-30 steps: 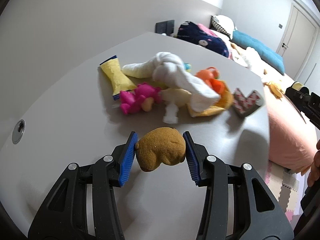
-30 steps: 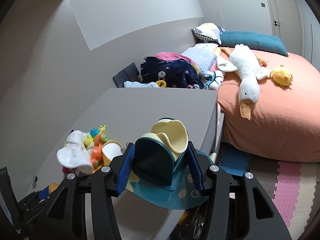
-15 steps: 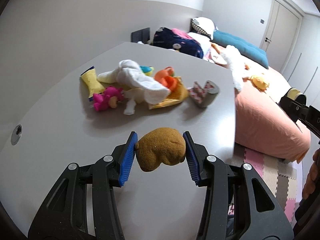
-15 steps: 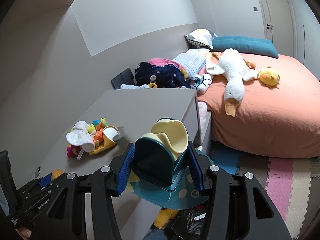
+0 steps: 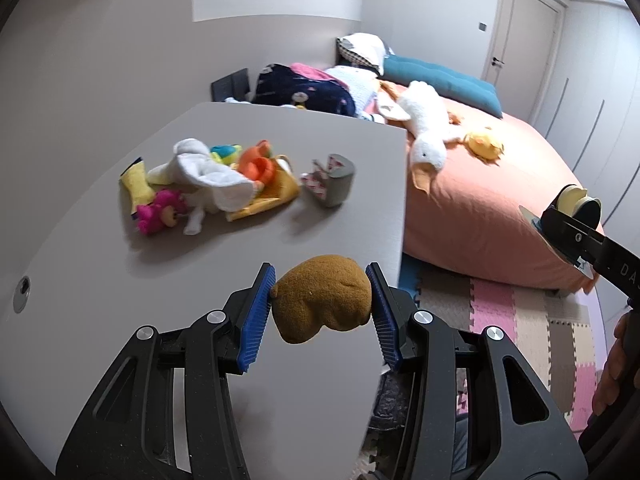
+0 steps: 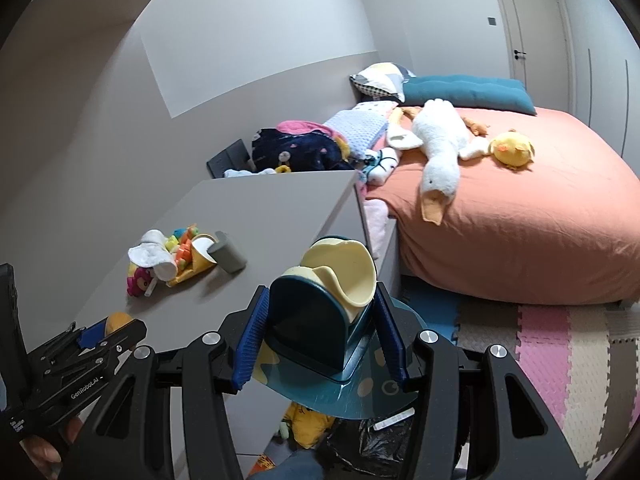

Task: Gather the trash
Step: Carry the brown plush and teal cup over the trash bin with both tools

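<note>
1. The grey table [image 5: 100, 300] bears a heap of toys [image 5: 216, 178] and a grey heart-shaped box [image 5: 334, 182] near its far half, well apart from both tools; these look like the items left to collect.
2. A black trash bag [image 6: 372, 440] lies on the floor below the table's edge, just under the right gripper, likely so carried items can be dropped straight in.
3. The right gripper [image 6: 322, 340] is clamped on a teal and cream toy dish [image 6: 328, 312], gripping its upright teal block from both sides so the wide base hangs clear. It tilts downward over the table's edge.
4. The left gripper [image 5: 320, 314] is clamped on a brown plush lump [image 5: 322, 298], pads pressing its flanks. It slopes steeply downward, held above the table's near corner beside the bag.
</note>
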Tool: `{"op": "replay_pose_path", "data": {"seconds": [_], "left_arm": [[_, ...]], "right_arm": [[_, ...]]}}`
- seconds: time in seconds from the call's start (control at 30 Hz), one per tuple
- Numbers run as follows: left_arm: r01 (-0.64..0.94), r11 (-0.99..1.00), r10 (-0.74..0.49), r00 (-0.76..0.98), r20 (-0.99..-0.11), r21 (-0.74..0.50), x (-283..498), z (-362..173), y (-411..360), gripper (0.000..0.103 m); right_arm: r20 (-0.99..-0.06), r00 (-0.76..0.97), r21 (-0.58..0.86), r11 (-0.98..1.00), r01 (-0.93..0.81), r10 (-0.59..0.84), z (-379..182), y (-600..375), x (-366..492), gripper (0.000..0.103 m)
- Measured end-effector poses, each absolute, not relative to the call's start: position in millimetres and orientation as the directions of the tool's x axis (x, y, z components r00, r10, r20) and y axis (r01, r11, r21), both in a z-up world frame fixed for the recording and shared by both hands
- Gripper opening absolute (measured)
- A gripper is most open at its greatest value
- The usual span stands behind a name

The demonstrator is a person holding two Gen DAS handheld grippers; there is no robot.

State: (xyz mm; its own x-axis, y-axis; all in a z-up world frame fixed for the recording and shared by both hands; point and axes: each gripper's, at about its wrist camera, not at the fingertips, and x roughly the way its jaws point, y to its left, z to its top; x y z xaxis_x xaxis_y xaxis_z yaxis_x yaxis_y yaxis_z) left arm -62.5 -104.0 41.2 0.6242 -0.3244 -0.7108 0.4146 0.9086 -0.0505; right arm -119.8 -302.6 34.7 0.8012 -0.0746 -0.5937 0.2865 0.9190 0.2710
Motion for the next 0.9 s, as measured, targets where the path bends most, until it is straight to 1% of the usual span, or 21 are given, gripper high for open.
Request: {"op": "replay_pose_path", "data": {"seconds": [0.47, 0.67, 0.9], "left_arm": [[0.492, 0.87, -0.362, 0.587, -0.724, -0.035, -73.7, 35.6, -143.1, 0.046], [0.528, 0.848, -0.39, 0.553, -0.736, -0.053, -79.6, 29.0, -168.4, 0.046], [0.586, 0.809, -0.414, 0.513, -0.752, -0.046, -90.4, 23.6, -199.7, 0.046]], "right_arm": [[-0.611, 0.782, 0.265, 0.898, 0.351, -0.125, 25.0, -330.3, -147.1, 0.053], [-0.622, 0.769, 0.255, 0.89, 0.379, -0.149, 20.9, -346.1, -154.7, 0.053], [-0.633, 0.756, 0.266, 0.87, 0.415, -0.168, 16.0, -367.6, -163.4, 0.053]]}}
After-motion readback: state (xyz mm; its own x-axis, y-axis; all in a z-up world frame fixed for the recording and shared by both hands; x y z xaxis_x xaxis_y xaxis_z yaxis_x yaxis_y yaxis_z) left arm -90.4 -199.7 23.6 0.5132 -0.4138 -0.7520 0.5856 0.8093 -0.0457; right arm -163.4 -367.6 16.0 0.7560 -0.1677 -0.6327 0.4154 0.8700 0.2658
